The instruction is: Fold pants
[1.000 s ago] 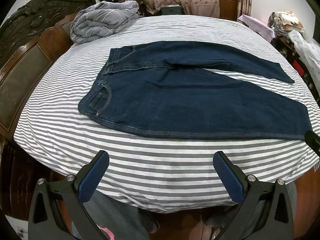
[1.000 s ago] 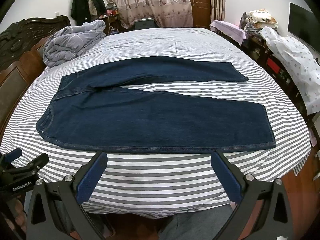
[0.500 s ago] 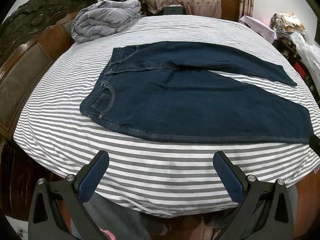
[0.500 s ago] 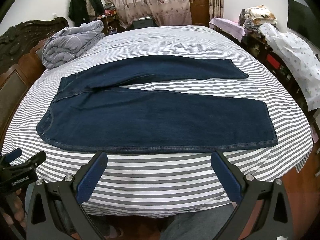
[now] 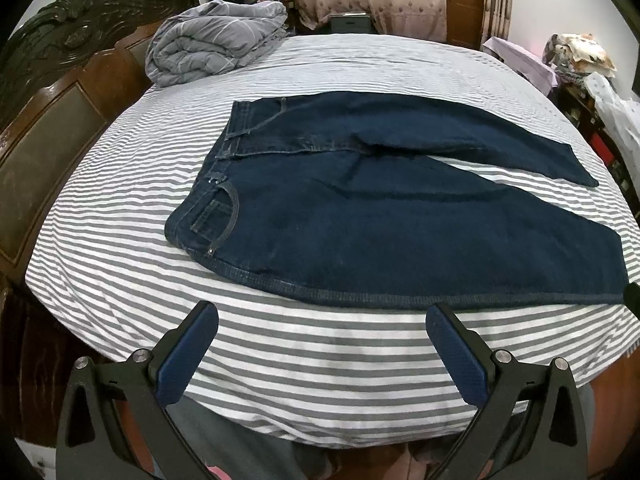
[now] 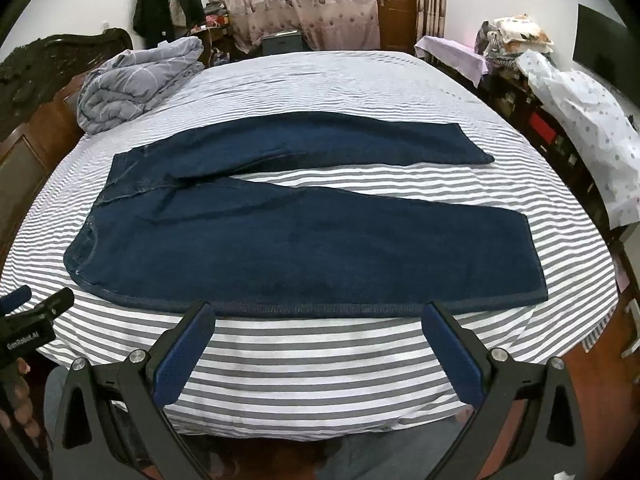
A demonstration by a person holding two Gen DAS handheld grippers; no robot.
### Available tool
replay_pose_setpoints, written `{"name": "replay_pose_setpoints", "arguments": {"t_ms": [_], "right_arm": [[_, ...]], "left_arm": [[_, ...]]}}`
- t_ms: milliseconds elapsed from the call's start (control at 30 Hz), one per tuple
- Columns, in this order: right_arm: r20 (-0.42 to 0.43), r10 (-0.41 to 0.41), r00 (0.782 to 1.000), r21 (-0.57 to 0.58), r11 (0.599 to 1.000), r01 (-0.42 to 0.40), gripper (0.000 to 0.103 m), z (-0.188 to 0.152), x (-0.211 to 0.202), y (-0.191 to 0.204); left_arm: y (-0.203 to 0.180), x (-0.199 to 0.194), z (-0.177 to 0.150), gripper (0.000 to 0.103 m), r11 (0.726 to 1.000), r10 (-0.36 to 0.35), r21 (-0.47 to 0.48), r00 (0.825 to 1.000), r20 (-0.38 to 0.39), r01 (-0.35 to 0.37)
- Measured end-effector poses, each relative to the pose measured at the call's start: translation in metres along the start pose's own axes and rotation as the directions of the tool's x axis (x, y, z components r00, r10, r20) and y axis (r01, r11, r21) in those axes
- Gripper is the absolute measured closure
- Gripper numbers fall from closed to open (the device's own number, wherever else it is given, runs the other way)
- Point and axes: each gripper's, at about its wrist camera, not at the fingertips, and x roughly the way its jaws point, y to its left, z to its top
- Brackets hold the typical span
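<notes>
**Two open grippers, one pair of jeans not yet picked up**

Both tools hang at the near edge of the bed, jaws spread wide and holding nothing. Ahead of the left gripper (image 5: 322, 354) the dark blue jeans (image 5: 400, 224) lie flat on the striped bedsheet (image 5: 120, 240), waistband beyond its left jaw, legs running off past its right jaw. The right gripper (image 6: 316, 354) has the near side seam just past its fingertips, the leg hems beyond its right jaw.

The likely slip: denim is heavy, so a pinch at the seam may catch only the top layer, or grab sheet along with it, and the fold would drag crooked. The splayed legs could also overlap unevenly.

No containers are in view.
</notes>
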Motion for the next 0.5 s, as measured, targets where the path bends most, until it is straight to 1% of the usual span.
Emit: {"name": "replay_pose_setpoints", "arguments": {"t_ms": [133,200,267,367,500], "right_arm": [[-0.014,0.042,0.999,-0.032,0.999,-0.043,0.001,0.006,0.003,0.002],[-0.03,0.097,0.995,-0.042,0.994,-0.098,0.001,0.01,0.006,0.003],[-0.052,0.163,0.985,-0.043,0.985,-0.166,0.001,0.018,0.01,0.003],[-0.084,0.232,0.969,-0.084,0.967,-0.239,0.001,0.037,0.018,0.008],[-0.11,0.27,0.957,-0.18,0.941,-0.286,0.001,0.071,0.032,0.021]], "left_arm": [[0.006,0.003,0.007,0.0,1.0,-0.015,0.011,1.0,0.012,0.015],[0.012,0.007,0.013,0.0,0.999,-0.03,0.019,0.999,0.016,0.029],[0.021,0.011,0.022,0.0,0.999,-0.046,0.021,0.999,0.018,0.046],[0.036,0.018,0.037,0.0,0.998,-0.06,0.021,0.998,0.029,0.059],[0.065,0.036,0.071,0.0,0.996,-0.082,0.044,0.995,0.053,0.08]]}}
